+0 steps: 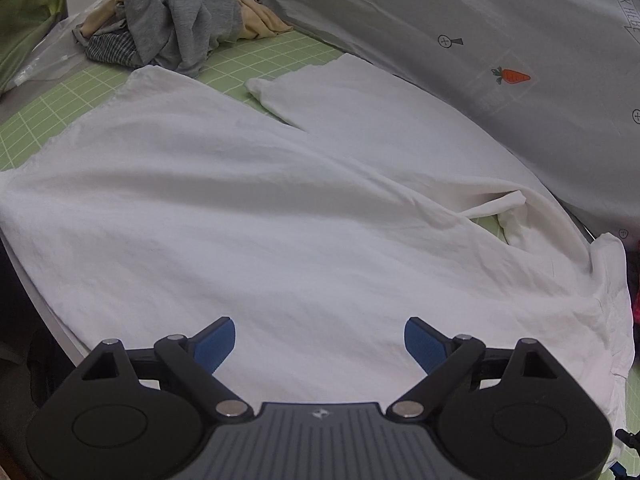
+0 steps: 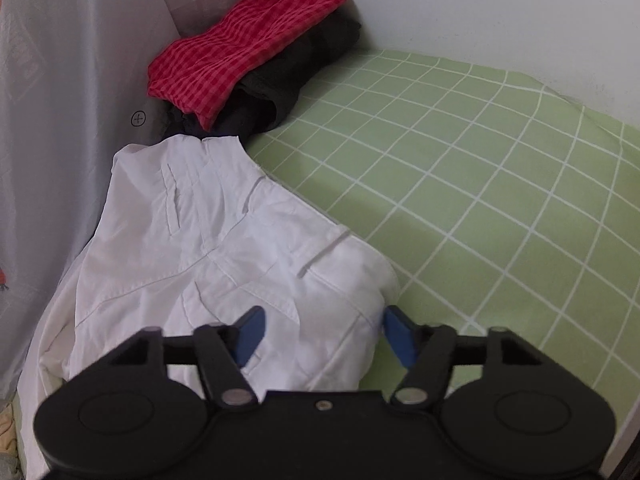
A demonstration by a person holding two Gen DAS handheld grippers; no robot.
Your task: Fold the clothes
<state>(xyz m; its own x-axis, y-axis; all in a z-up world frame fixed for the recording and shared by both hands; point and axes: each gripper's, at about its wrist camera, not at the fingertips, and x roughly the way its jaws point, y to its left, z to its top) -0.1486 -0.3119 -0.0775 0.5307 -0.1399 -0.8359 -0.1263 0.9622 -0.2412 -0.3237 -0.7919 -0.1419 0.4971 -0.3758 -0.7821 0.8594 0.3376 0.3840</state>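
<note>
A pair of white trousers (image 1: 280,200) lies spread on the green checked sheet (image 1: 48,120), its two legs running away towards the far side. My left gripper (image 1: 319,326) hovers open over the near leg, with nothing between its blue pads. The right wrist view takes in the waist end of the trousers (image 2: 208,240), with pockets and belt loops facing up. My right gripper (image 2: 324,316) stands over the near corner of the waist with its jaws apart. Cloth lies below the gap, and the pads do not press on it.
A heap of unfolded grey and beige clothes (image 1: 180,20) sits at the far left. A folded red checked garment (image 2: 240,56) rests on a black one (image 2: 304,80) in the corner. A grey printed cloth (image 1: 480,40) hangs along one side, a white wall (image 2: 480,8) along another. Bare green sheet (image 2: 480,200) lies to the right.
</note>
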